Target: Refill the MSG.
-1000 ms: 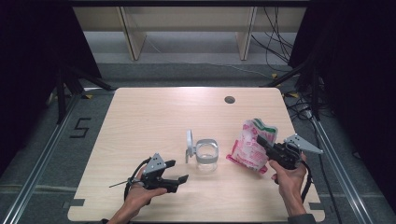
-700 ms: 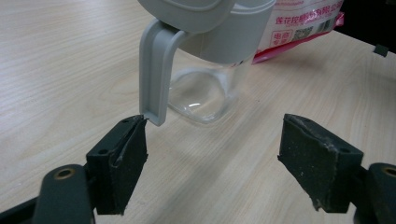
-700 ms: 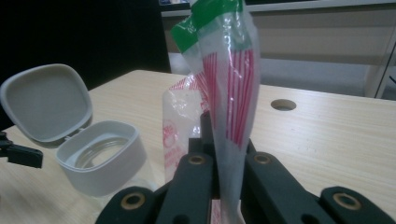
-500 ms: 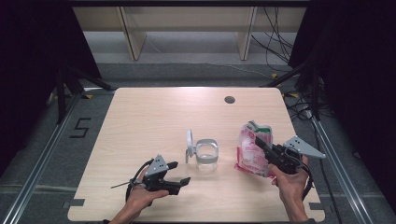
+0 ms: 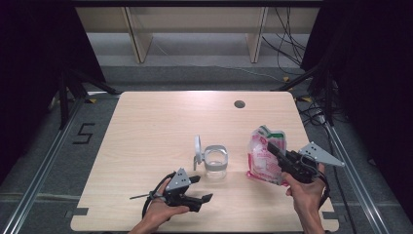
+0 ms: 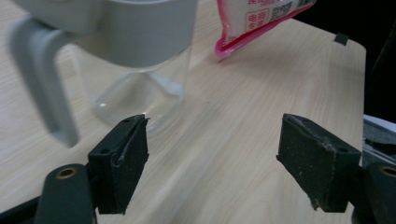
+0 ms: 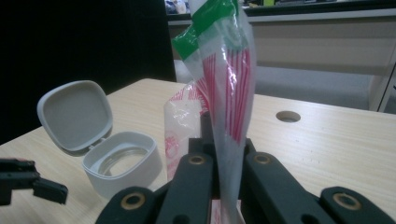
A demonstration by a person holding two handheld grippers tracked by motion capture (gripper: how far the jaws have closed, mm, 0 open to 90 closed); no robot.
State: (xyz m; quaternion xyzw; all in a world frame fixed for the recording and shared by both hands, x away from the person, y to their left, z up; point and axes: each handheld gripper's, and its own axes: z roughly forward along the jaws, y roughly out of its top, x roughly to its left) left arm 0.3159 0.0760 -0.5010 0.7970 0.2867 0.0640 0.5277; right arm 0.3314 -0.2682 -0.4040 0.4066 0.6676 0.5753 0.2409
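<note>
**Right gripper clamping the snack bag, left gripper gaping beside the jar**

In the high view the right gripper point(image 5: 273, 150) is sitting at the lower right of the frame, its jaws pinching a red-and-white plastic bag point(image 5: 262, 155) with a green top edge. The bag is standing roughly upright, just right of the frame's centre. In the right gripper view the same bag point(image 7: 229, 93) is rising straight up from between the two black jaws, which are pressed together on its thin film — the green strip is showing at the top of that frame.

The left gripper point(image 5: 200, 189) is lying low at the bottom centre of the high view, held in the person's left hand point(image 5: 163, 210), and its jaws are standing wide apart with nothing between them. The left gripper view is showing the two pads point(image 6: 122, 163) far apart, bare wood of the worktop point(image 6: 224, 140) in the gap.

A clear jar point(image 5: 215, 162) with a grey collar is standing on the worktop point(image 5: 156, 126) between the two grippers, a little left of the bag and apart from it. Its grey hinged lid point(image 5: 198, 148) is flipped open and standing up on the jar's left side. In the left gripper view the jar point(image 6: 140, 79) is looming in the upper left, just beyond the left pad — whether they are touching I cannot tell. The bag's lower corner point(image 6: 252, 28) is showing at the top of that frame.

A round hole point(image 5: 239, 104) is sitting in the worktop toward the upper right.
</note>
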